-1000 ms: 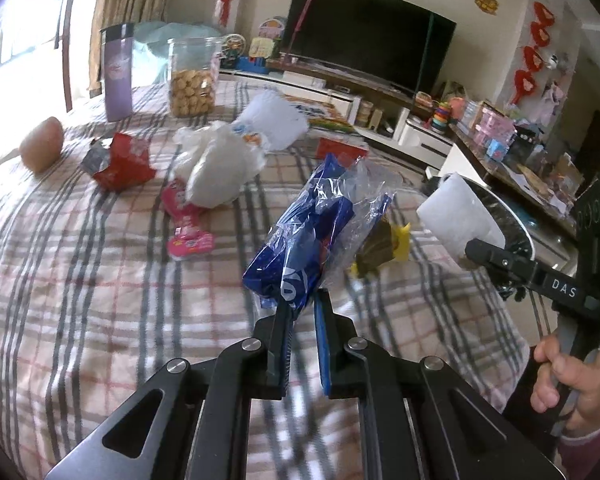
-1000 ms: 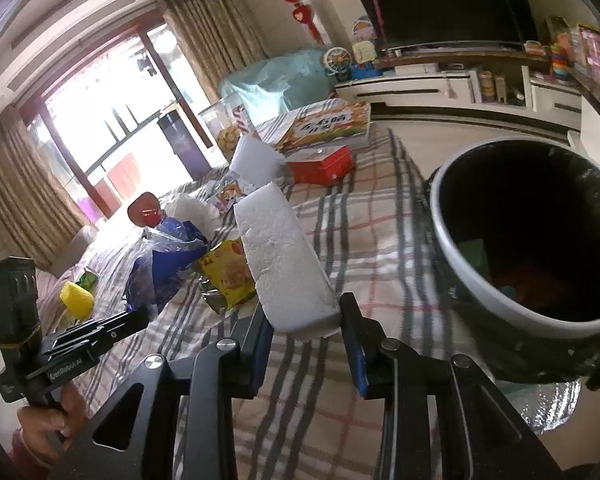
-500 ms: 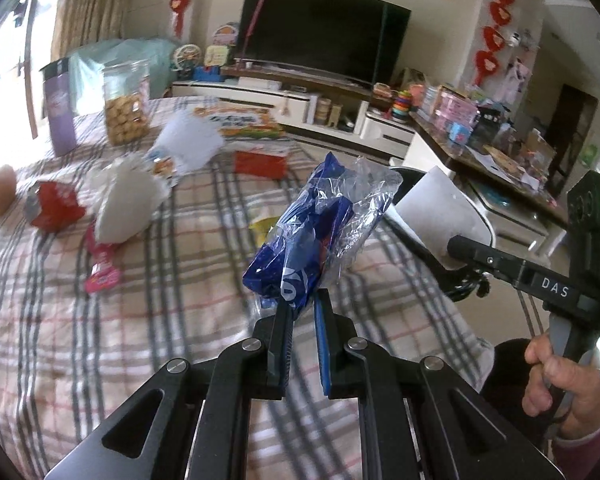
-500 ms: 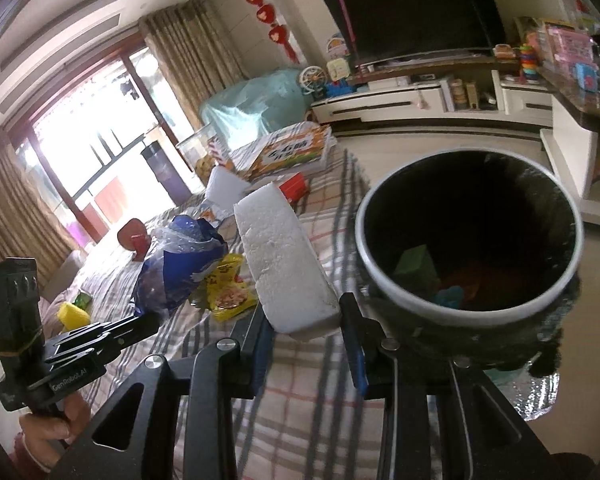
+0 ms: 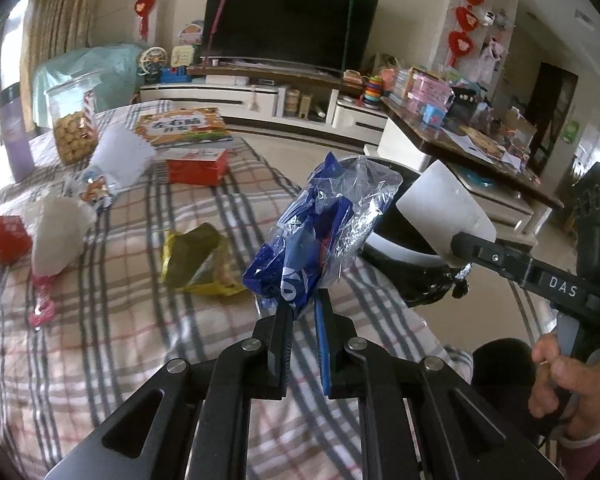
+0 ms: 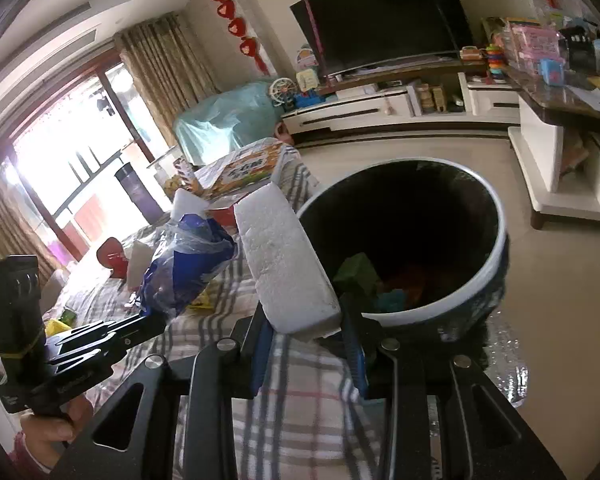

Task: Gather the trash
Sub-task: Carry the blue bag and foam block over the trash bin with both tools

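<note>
While the plaid-covered counter [image 5: 100, 352] stretches away to the left, the black trash bin [image 6: 496, 256] with its white rim stands just off the counter's far right edge, its mouth open and some green and orange scraps lying at the bottom. Both tools are raised above the counter near that edge, side by side, each pointing forward and a little upward.

In the right wrist view, the right tool [image 6: 306, 320] is clamped on a white foam block [image 6: 284, 256], its 2 blue-padded fingers [image 6: 354, 350] pressing the block's near end from either side. The block tilts up and away, and its far half overlaps the bin's near rim in the view. The person's right hand [image 5: 568, 392] grips the handle low at the frame's right edge, fingers curled around it.

The left tool [image 5: 302, 308] is closed tight on the bottom of a crumpled blue and clear plastic bag [image 5: 320, 232], which stands up from the fingers and leans toward the bin. The left hand [image 6: 56, 428] holds its handle upright at the lower left of the right wrist view.

Behind on the counter lie a yellow snack wrapper [image 5: 196, 260], a white crumpled bag [image 5: 56, 232], a red box [image 5: 196, 166], a cookie jar [image 5: 72, 120] and a pink wrapper [image 5: 42, 308], all well apart from the tools.
</note>
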`<action>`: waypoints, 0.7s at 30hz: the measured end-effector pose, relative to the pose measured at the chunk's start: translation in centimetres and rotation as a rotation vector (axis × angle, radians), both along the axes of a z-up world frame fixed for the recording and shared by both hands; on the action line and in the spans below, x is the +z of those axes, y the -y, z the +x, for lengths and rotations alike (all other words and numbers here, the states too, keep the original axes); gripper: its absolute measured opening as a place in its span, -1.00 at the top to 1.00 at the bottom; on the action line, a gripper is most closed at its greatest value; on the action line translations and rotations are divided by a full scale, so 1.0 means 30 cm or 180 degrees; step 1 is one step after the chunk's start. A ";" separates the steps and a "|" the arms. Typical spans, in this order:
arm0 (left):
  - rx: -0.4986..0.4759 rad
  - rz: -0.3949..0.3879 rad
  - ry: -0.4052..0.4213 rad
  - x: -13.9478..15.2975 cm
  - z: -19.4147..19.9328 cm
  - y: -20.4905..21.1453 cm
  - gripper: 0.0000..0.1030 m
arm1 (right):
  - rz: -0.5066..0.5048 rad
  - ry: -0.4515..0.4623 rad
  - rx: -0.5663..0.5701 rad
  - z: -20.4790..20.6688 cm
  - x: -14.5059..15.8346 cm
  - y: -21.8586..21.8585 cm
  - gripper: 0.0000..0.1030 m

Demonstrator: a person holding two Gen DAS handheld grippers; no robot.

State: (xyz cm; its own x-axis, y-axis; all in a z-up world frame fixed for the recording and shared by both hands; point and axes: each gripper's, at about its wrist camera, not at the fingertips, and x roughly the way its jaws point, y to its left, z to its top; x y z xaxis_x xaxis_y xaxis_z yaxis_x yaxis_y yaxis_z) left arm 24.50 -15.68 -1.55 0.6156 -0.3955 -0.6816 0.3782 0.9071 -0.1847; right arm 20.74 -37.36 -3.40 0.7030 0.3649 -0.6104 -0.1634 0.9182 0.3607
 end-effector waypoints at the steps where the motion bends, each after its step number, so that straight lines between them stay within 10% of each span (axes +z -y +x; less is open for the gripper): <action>1: -0.0015 0.0005 -0.0001 -0.002 0.007 0.011 0.82 | -0.0001 -0.0002 -0.0018 0.001 0.001 0.012 0.36; 21: -0.0238 0.0080 -0.0007 -0.016 0.150 0.188 0.82 | -0.0122 -0.0104 -0.0276 0.045 -0.009 0.148 0.36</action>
State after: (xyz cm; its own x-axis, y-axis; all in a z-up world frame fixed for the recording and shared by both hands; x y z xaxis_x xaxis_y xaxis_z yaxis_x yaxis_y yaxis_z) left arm 28.98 -21.32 -2.02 0.5836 -0.4230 -0.6931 0.4447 0.8807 -0.1631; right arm 22.09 -41.80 -3.67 0.7104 0.2794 -0.6460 -0.0714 0.9417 0.3288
